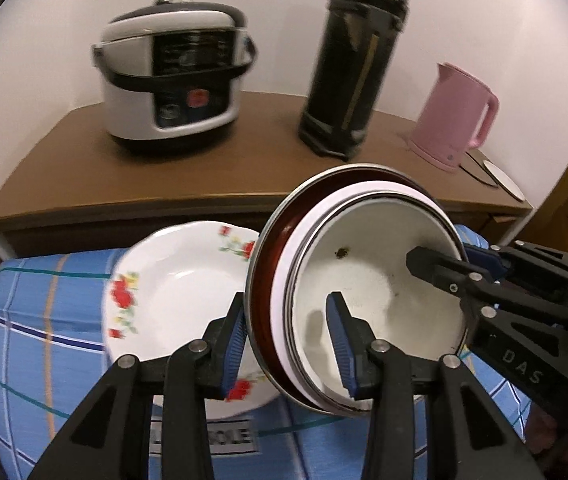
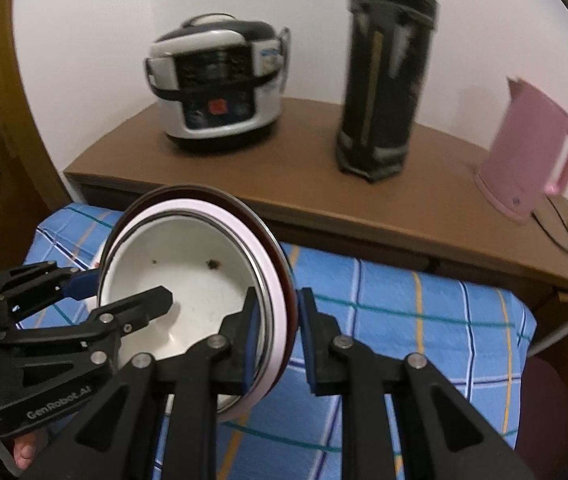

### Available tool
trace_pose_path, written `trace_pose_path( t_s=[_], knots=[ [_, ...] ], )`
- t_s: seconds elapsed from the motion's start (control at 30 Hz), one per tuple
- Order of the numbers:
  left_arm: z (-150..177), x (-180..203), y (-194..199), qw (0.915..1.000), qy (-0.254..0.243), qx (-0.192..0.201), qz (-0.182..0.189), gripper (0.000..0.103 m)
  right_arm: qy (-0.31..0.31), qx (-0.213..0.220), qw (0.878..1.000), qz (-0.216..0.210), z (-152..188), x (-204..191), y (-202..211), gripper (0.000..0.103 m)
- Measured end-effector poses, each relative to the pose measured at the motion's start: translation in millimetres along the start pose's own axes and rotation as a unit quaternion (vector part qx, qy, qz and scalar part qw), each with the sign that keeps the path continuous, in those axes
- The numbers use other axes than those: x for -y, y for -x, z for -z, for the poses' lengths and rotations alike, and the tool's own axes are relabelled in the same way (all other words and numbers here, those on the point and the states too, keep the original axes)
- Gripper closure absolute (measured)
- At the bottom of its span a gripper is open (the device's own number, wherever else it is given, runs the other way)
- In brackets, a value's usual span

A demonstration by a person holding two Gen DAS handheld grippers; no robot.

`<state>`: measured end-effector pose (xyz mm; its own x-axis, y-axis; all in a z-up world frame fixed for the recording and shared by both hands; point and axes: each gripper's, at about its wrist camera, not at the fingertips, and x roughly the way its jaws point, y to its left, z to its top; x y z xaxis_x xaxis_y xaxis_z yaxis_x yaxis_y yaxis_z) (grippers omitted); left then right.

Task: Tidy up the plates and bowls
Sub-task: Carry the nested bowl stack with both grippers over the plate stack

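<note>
A stack of nested bowls point(image 1: 364, 292), white enamel inside a white and a dark red one, is held tilted above the blue checked cloth point(image 1: 44, 320). My left gripper point(image 1: 288, 340) straddles the stack's left rim, one finger inside, one outside. My right gripper point(image 2: 280, 336) straddles the right rim of the stack point(image 2: 188, 280) the same way; it also shows in the left wrist view point(image 1: 456, 264). A white floral plate point(image 1: 172, 292) lies on the cloth to the left of the stack.
Behind the cloth stands a brown cabinet point(image 1: 164, 176) with a rice cooker point(image 1: 176, 76), a tall black thermos point(image 1: 356, 56), a pink kettle point(image 1: 456, 116) and a small white dish point(image 1: 504, 178) at its right end.
</note>
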<state>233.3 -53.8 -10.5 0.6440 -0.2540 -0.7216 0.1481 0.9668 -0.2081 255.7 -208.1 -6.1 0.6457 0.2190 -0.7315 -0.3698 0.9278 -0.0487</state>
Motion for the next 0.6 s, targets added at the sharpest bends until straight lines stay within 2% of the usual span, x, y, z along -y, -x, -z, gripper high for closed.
trace_pose_path(
  t_s=[0.3, 0.6],
  knots=[
    [-1.1, -42.1, 10.3, 0.9994, 0.022, 0.004, -0.027, 0.061, 0.033, -0.001, 0.999, -0.022, -23.9, -42.1, -14.0, 0.084],
    [0.0, -67.3, 2.9, 0.9985, 0.035, -0.007, -0.040, 0.061, 0.040, -0.023, 0.998, -0.039, -30.9, -62.6, -39.5, 0.084]
  ],
)
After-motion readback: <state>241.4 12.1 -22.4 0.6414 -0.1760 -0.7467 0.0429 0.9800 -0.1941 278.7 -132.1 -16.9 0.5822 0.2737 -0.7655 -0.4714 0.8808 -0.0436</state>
